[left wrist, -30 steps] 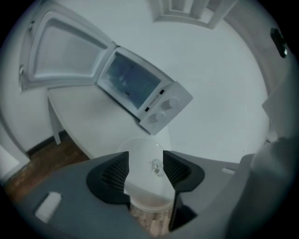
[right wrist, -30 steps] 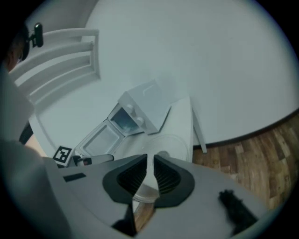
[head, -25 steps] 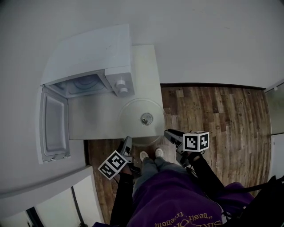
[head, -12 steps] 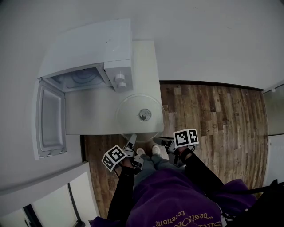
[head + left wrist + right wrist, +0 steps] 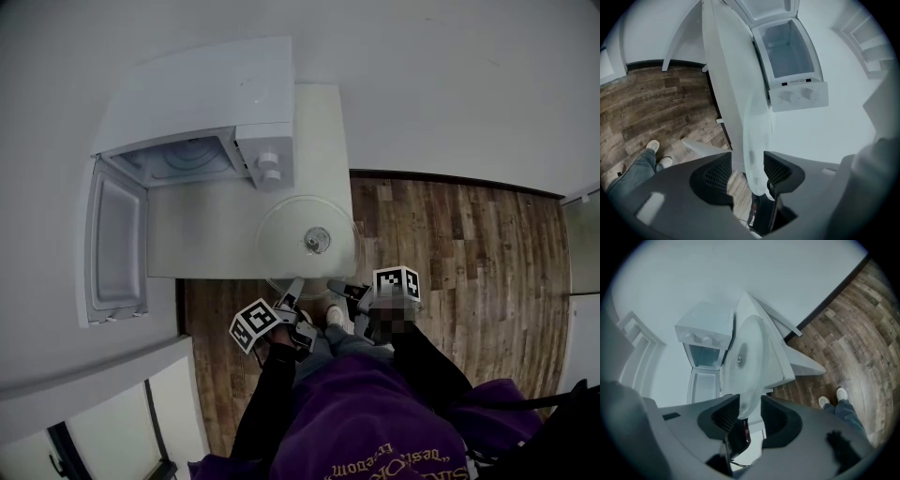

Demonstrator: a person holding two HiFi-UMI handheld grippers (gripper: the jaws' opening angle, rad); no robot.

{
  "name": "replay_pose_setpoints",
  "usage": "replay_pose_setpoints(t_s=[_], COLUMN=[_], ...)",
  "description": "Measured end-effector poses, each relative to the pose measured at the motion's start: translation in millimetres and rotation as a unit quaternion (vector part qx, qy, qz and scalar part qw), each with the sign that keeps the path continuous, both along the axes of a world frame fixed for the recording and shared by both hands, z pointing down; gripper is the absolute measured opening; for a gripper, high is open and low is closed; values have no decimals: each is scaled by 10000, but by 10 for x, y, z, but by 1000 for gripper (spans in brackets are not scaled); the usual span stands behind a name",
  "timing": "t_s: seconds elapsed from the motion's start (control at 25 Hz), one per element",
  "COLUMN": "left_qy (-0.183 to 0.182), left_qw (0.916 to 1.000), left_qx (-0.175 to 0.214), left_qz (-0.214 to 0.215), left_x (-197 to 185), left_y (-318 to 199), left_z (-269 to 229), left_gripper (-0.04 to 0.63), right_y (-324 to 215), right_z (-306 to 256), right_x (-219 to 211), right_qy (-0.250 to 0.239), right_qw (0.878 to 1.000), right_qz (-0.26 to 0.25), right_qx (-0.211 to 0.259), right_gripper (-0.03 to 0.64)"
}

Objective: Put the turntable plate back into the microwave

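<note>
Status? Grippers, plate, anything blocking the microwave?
Grippers: left hand-held gripper open, just closing; right hand-held gripper just opened; both straddle turntable plate rim, no grip. Plate on table, overhanging edge. Way to open microwave clear.

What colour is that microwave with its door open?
The microwave is white, door included; the head view shows it best.

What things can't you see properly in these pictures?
Floor inside the open white microwave: small and hazy, every view.
Markings by its two white knobs: too small, head and left gripper views.
Hub on the round clear glass turntable plate: too small, head view.
Print on the person's purple top: cut by head view's bottom edge.
</note>
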State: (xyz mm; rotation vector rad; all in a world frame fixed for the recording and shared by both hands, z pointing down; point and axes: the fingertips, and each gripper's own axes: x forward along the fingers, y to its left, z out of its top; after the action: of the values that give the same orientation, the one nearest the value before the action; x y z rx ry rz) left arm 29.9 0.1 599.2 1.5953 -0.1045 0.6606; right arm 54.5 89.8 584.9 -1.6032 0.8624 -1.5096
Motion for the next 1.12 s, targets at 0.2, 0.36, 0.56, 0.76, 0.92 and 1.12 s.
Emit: replay_pose_setpoints(t_s=[0.2, 0.36, 0.56, 0.76, 0.92, 1.12], left_qy=[101, 417, 547, 645, 749, 983], left_qw=[9998, 9989, 9978, 9965, 9948, 9902], left_qx=[43, -10, -137, -245, -506, -855], left_qz=[-171, -209, -358, -466, -470, -506], left_x=[29, 44, 70, 64, 91, 148], left_y=[-37, -80, -75, -51, -31, -6], left_z=[-2, -35, -66, -96, -142, -175], left_gripper=[157, 110, 74, 63, 59, 54], right_y=[-143, -137, -127, -107, -96, -84], right_z=[8, 44, 52, 8, -67, -147], right_x=[-16, 16, 25, 28, 69, 117], right_qy=[-114, -232, -295, -284, -179, -58], right_qw=[9996, 9989, 9984, 9979, 9977, 9972], right_qz=[-42, 270, 299, 278, 240, 248], right_qx=[252, 297, 376, 511, 612, 709], right_gripper=[145, 89, 74, 64, 56, 48])
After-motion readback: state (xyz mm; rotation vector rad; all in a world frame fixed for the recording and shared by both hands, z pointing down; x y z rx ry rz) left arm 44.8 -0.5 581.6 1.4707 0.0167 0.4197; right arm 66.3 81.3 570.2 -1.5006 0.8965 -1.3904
